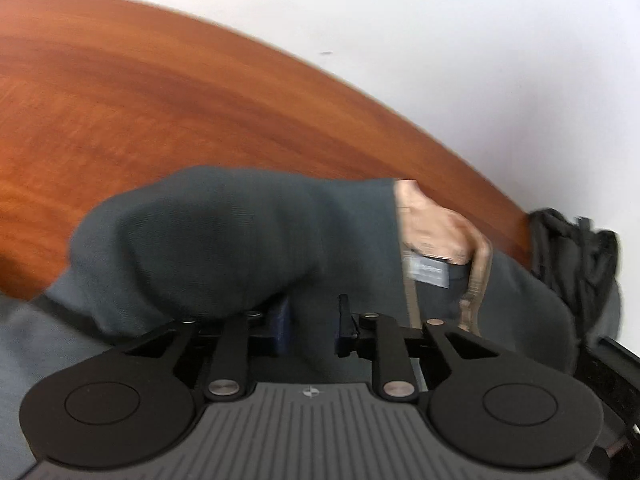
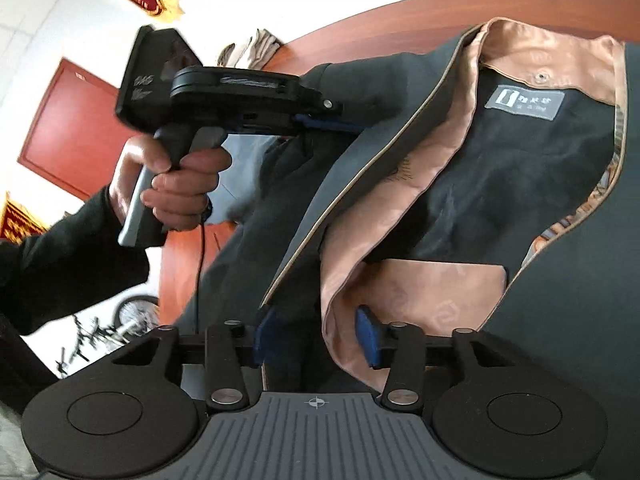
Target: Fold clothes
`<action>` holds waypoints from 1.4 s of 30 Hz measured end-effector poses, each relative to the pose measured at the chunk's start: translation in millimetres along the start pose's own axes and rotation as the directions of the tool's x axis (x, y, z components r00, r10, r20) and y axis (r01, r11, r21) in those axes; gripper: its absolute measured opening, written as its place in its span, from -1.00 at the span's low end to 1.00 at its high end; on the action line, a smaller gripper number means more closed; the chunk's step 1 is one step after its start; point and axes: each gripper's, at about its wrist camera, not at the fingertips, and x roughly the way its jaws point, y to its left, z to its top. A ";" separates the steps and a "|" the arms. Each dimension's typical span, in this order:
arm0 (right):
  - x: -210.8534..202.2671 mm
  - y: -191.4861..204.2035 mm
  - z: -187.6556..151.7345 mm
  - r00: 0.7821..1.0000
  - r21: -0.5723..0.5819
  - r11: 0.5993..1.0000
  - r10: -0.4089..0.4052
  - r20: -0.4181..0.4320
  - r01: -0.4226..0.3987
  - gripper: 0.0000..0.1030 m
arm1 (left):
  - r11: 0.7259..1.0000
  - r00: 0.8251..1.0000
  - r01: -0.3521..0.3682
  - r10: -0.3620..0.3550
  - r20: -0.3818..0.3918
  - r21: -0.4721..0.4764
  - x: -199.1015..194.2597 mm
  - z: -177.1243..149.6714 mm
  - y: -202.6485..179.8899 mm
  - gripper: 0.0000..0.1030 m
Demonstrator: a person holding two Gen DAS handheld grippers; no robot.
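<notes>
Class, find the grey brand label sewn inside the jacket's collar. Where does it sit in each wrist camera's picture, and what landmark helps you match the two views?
Left wrist view: the grey label sits right of centre, blurred, just below the tan collar lining.
Right wrist view: the label sits upper right, sharp, below the lining and a snap button.
Shared landmark: the tan collar lining, with the reddish wooden table behind the dark jacket.

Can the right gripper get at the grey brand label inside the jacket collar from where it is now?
Probably not directly: the right gripper has the jacket's orange-lined front edge between its fingers, while the label lies uncovered farther ahead.
</notes>
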 end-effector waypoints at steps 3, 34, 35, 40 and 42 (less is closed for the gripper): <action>-1.0 -4.1 -1.1 0.997 0.050 0.996 0.067 0.032 -0.069 0.32 | 0.995 0.999 0.054 -0.055 -0.002 0.083 5.4 0.1 -15.9 -0.48; 21.1 6.3 -5.1 1.000 -0.126 0.992 -0.028 0.009 0.029 0.35 | 0.968 0.985 0.026 0.017 -0.170 0.250 52.2 24.8 -55.0 -0.92; 22.6 5.8 -4.9 1.000 -0.123 0.992 -0.021 0.015 0.022 0.38 | 0.970 0.986 0.032 0.010 -0.168 0.243 53.5 26.5 -54.0 -0.93; 26.6 0.4 -6.6 0.999 -0.095 0.995 0.018 0.027 -0.015 0.43 | 0.988 0.983 0.050 -0.022 -0.183 0.146 59.9 36.0 -44.5 -0.91; 28.2 -1.5 -10.0 0.999 -0.083 0.995 0.049 -0.005 -0.049 0.43 | 0.992 0.982 0.054 -0.032 -0.186 0.117 61.0 38.0 -40.8 -0.91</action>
